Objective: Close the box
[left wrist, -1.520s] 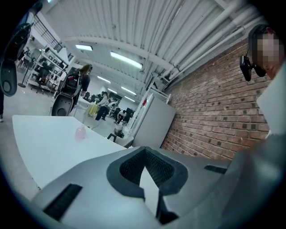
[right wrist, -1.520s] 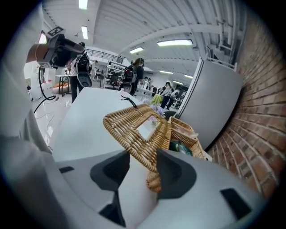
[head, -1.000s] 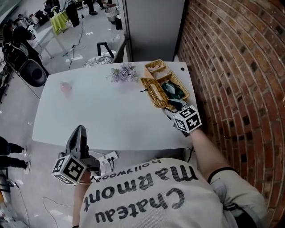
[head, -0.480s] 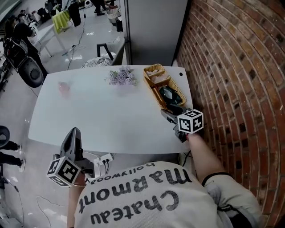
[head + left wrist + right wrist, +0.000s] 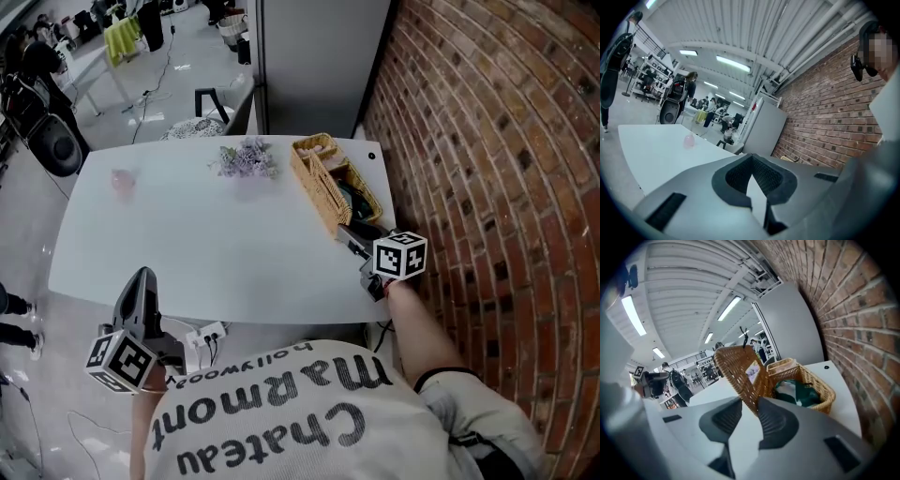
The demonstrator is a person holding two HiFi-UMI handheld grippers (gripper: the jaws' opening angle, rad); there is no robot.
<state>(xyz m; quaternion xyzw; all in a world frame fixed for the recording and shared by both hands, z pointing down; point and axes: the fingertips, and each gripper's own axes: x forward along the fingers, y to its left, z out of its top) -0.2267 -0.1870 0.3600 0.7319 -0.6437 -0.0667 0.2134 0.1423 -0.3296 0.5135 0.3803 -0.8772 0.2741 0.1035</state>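
A wicker box [image 5: 364,195] stands at the right end of the white table [image 5: 206,234], with a dark green item [image 5: 794,392] inside. Its woven lid [image 5: 315,187] stands up on edge along the box's left side. My right gripper [image 5: 345,234] is at the lid's near corner. In the right gripper view the lid [image 5: 738,369] rises from between the pads, and the right gripper [image 5: 751,405] has just been closing on its edge. My left gripper [image 5: 142,281] hangs off the table's front left edge, far from the box. In its own view the left gripper [image 5: 752,157] has its tips together and holds nothing.
A bunch of purple flowers [image 5: 244,159] lies left of the box. A small pink object [image 5: 122,180] sits at the table's far left. A brick wall [image 5: 469,141] runs along the right, a grey cabinet [image 5: 319,56] stands behind the table, and a power strip [image 5: 202,335] lies below the front edge.
The lid, which lay flat open to the left of the box, has swung up on edge. My right gripper rolled and rose slightly with it. The left gripper stayed put.
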